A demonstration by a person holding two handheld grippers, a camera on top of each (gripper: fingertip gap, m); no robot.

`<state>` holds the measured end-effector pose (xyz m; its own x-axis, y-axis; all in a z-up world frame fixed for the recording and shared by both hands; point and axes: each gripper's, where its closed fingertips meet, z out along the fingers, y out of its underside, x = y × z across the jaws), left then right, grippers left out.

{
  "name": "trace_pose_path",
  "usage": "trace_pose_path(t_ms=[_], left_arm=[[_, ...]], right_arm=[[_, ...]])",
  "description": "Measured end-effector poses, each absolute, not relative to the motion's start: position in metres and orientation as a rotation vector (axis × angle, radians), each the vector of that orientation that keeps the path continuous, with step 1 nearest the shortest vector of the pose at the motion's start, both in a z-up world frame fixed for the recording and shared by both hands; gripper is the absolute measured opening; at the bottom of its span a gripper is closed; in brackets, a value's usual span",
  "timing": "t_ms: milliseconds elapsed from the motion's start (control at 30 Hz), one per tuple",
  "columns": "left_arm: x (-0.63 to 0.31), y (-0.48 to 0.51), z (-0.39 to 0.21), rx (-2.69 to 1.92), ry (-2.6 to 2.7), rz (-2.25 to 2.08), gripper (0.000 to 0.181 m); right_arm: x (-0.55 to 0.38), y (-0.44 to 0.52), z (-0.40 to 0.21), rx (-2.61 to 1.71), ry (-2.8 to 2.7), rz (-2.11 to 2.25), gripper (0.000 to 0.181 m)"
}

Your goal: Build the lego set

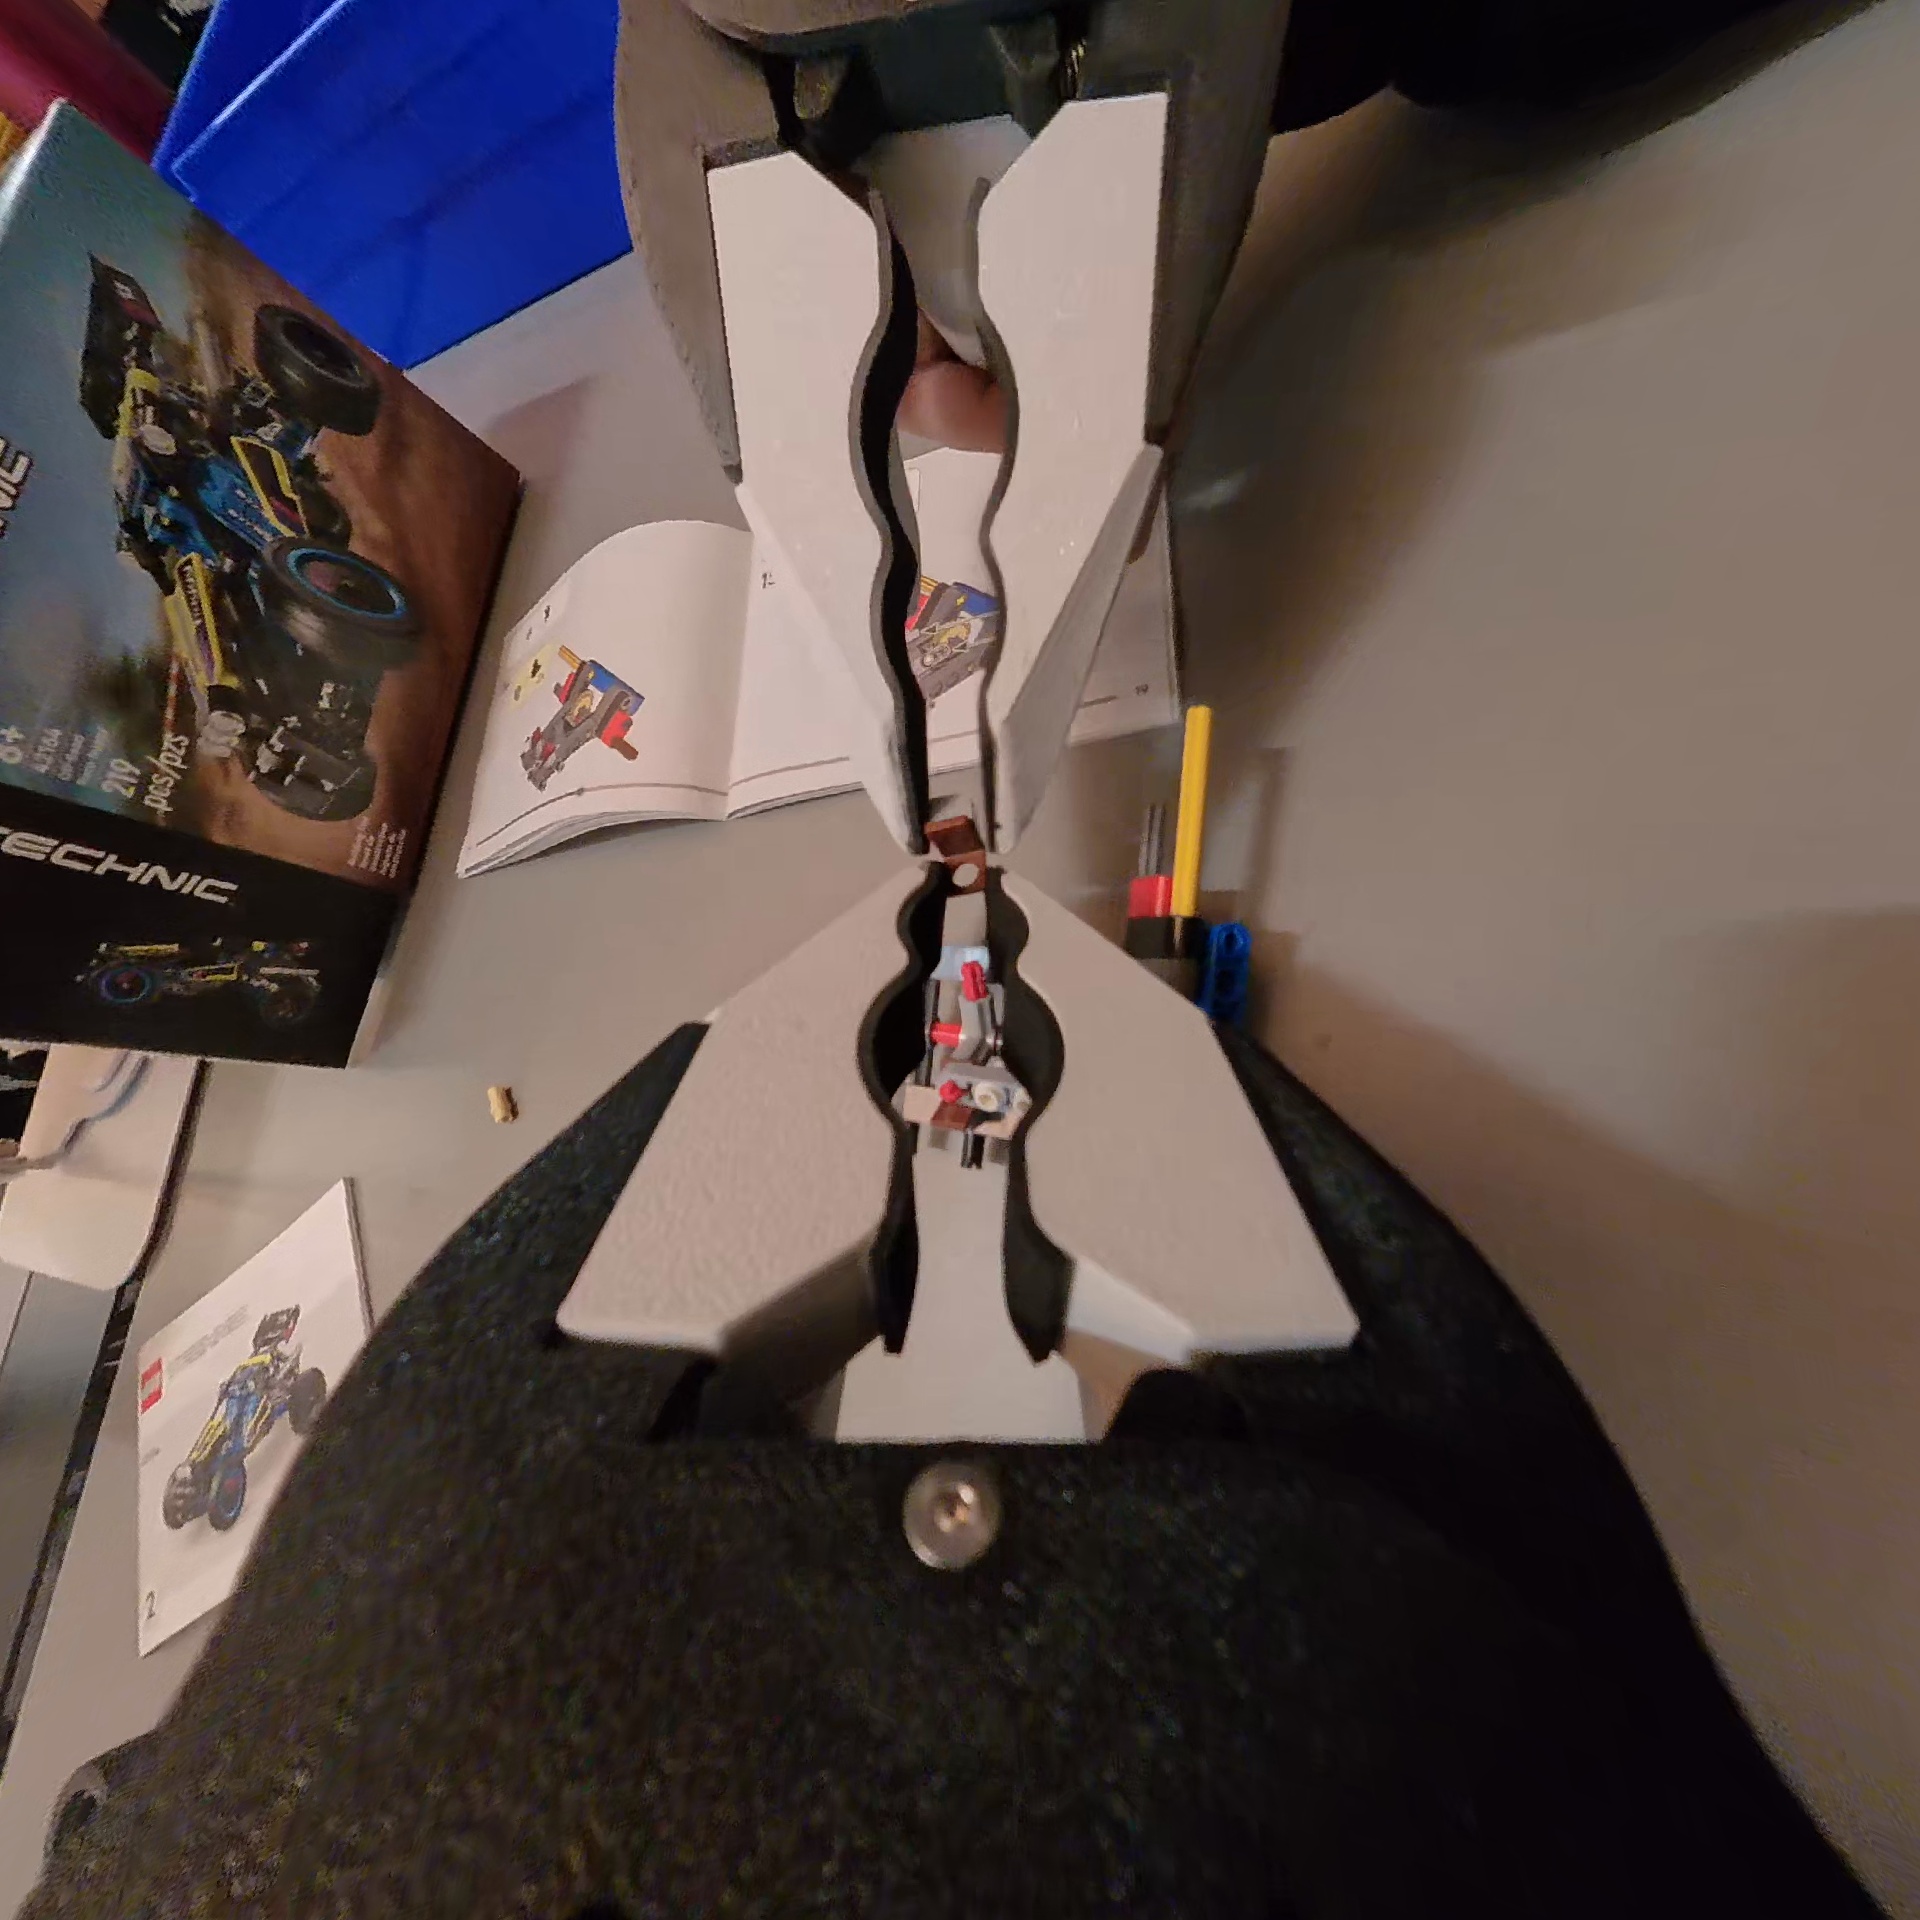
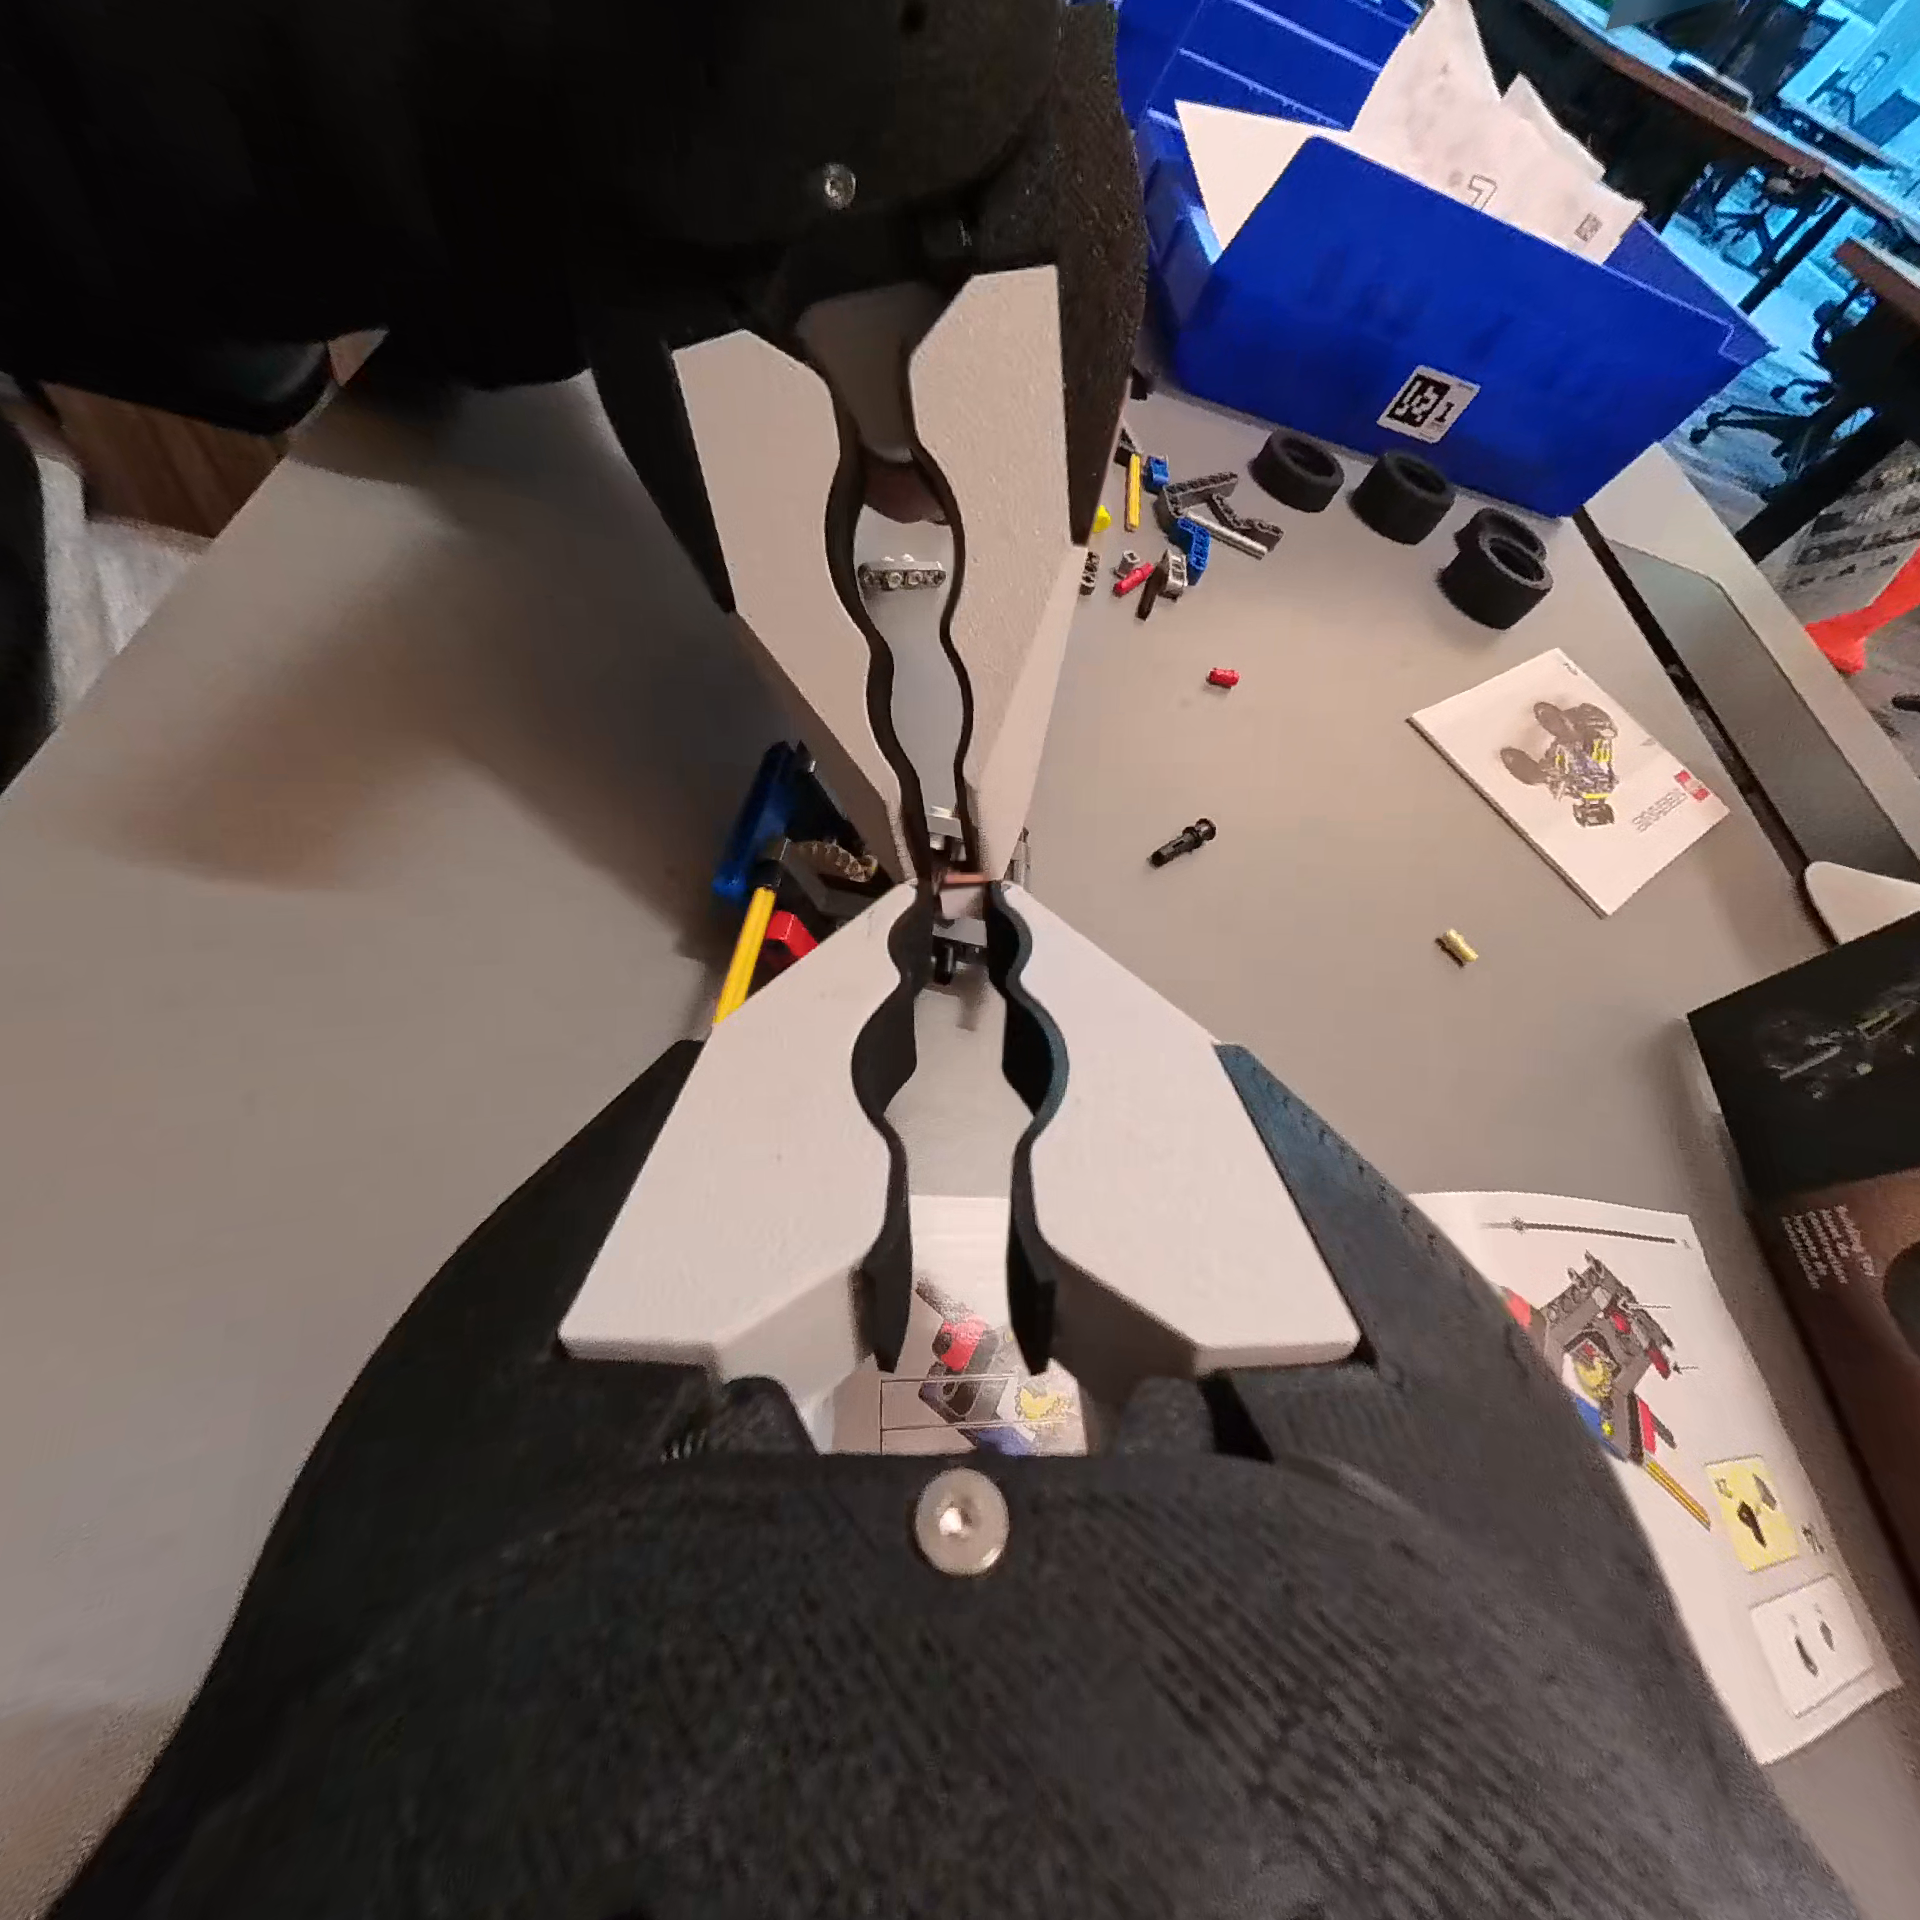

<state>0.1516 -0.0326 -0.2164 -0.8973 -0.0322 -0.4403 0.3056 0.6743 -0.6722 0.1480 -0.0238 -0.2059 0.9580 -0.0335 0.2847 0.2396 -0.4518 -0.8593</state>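
Observation:
My two grippers meet tip to tip above the grey table [image 1: 1558, 727]. My left gripper [image 1: 954, 871] is shut on a small grey assembly with red pins [image 1: 966, 1049], which runs back between its fingers. My right gripper [image 2: 956, 899] comes in from the far side and is shut on a small brown piece [image 1: 958, 847]. The brown piece [image 2: 961, 883] sits right at the end of the assembly. A grey and black part [image 2: 956, 935] shows just behind it, between the right fingers. The right gripper [image 1: 954, 823] and the left gripper [image 2: 943, 857] each show in the other's view.
A sub-assembly with a yellow axle [image 1: 1190, 831] lies beside the grippers. The set's box [image 1: 208, 623] and an open instruction booklet [image 1: 644, 707] lie left. Blue bins [image 2: 1455, 312], black tyres [image 2: 1403, 499], loose parts [image 2: 1184, 530], a second booklet [image 2: 1558, 769] and stray pins [image 2: 1182, 844] lie beyond. Both grippers' tips are close together, under 4 cm apart.

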Motion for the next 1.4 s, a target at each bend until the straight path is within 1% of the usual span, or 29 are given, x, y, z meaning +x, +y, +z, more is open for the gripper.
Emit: trace_pose_path(t_ms=[67, 200, 367, 567, 667, 933, 1000, 1233, 1400], left_arm=[[0.152, -0.033, -0.217, 0.223, 2.478, -1.088, 0.005], [0.151, -0.033, -0.219, 0.229, 2.491, -1.08, 0.005], [0.155, -0.028, -0.221, 0.198, 2.494, -1.065, 0.006], [0.163, 0.01, -0.223, 0.037, 2.539, -1.111, 0.012], [0.164, 0.02, -0.227, 0.017, 2.534, -1.132, 0.011], [0.161, 0.002, -0.231, -0.113, 2.561, -1.312, 0.01], [0.161, 0.0, -0.231, -0.124, 2.567, -1.319, 0.007], [0.164, -0.007, -0.219, -0.212, 2.606, -1.407, 0.011], [0.165, -0.013, -0.231, -0.278, 2.719, -1.38, 0.017]], right_arm=[[0.146, -0.023, -0.206, -2.013, -0.158, -0.306, 0.014], [0.147, -0.023, -0.207, -2.021, -0.174, -0.337, 0.006], [0.151, -0.021, -0.211, -2.029, -0.166, -0.357, 0.006], [0.157, -0.02, -0.215, -2.023, -0.125, -0.369, 0.006], [0.158, -0.019, -0.219, -2.046, -0.107, -0.361, 0.006], [0.158, -0.015, -0.225, -2.08, -0.121, -0.348, 0.006], [0.157, -0.015, -0.225, -2.078, -0.125, -0.334, 0.006], [0.157, -0.015, -0.223, -2.069, -0.117, -0.332, 0.006], [0.157, -0.017, -0.224, -2.074, -0.118, -0.346, 0.006]])
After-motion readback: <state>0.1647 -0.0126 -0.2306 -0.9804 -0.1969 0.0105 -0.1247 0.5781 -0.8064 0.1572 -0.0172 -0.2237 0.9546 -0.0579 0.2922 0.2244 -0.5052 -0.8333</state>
